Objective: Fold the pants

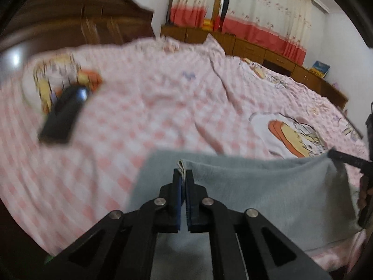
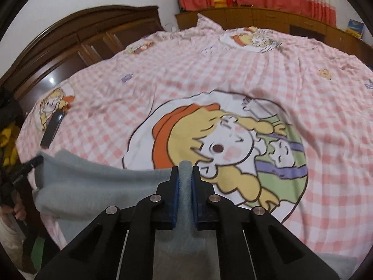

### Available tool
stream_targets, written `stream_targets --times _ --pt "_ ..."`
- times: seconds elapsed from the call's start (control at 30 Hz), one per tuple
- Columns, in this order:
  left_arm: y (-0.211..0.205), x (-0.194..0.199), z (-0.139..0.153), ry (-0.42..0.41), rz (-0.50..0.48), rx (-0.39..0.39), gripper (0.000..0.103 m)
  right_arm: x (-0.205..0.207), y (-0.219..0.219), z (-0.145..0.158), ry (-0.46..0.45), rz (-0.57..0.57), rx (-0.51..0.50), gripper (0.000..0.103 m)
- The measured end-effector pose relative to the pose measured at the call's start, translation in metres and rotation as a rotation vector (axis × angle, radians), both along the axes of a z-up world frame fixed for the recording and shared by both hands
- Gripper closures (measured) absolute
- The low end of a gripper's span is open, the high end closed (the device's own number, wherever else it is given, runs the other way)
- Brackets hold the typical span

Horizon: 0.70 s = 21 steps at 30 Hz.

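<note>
**Grey pants pinched at both ends**

Left gripper (image 1: 183, 175) pressed together on the grey pants (image 1: 256, 186), with a white drawstring loop poking out between the pads. Right gripper (image 2: 185, 172) likewise clamped on a bunched fold of the same fabric. Stretched between the two, hanging over the near edge of the bed. Beyond: pink checked bedspread (image 2: 186, 65), wrinkled, wide and mostly bare. One black flat object (image 1: 61, 114) lying well off to the left on a cartoon print. Dark wooden headboard (image 2: 77, 37) at far left, low wooden cabinets (image 2: 268, 18) along the back wall under red-hemmed curtains (image 1: 256, 14).
</note>
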State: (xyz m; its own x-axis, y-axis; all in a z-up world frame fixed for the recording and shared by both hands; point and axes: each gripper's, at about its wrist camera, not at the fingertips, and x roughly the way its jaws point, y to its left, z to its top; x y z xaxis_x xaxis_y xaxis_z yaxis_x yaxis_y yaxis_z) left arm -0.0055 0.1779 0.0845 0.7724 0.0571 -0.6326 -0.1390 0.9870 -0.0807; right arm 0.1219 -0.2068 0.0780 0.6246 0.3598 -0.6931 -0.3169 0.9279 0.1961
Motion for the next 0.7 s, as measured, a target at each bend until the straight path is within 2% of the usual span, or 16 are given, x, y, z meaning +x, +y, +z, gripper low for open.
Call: stream_targets --times 0.17,0.27,0.37,0.43,0.47,0.6,0.7 --pt "0.009 0.043 0.01 0.016 -0.03 0.073 0.1 0.014 0.006 -0.017 0.012 -0.052 -0.017 0.094" --pt "0.007 0.078 -0.01 0.096 -0.066 0.13 0.1 0.02 0.015 -0.036 0.029 -0.061 -0.095 0.093" --pt "0.004 0.096 -0.039 0.18 -0.073 0.173 0.099 0.023 0.021 -0.05 0.052 -0.07 -0.146 0.093" --pt "0.004 0.096 -0.051 0.196 -0.062 0.194 0.093 0.024 0.021 -0.051 0.058 -0.083 -0.147 0.09" --pt "0.004 0.095 -0.053 0.19 -0.056 0.203 0.088 0.024 0.02 -0.05 0.064 -0.089 -0.146 0.085" --pt "0.01 0.082 -0.046 0.17 -0.036 0.24 0.069 0.019 0.015 -0.037 0.072 -0.134 -0.141 0.074" --pt "0.021 0.068 -0.034 0.161 -0.025 0.243 0.068 0.0 0.01 -0.017 0.043 -0.144 -0.112 0.07"
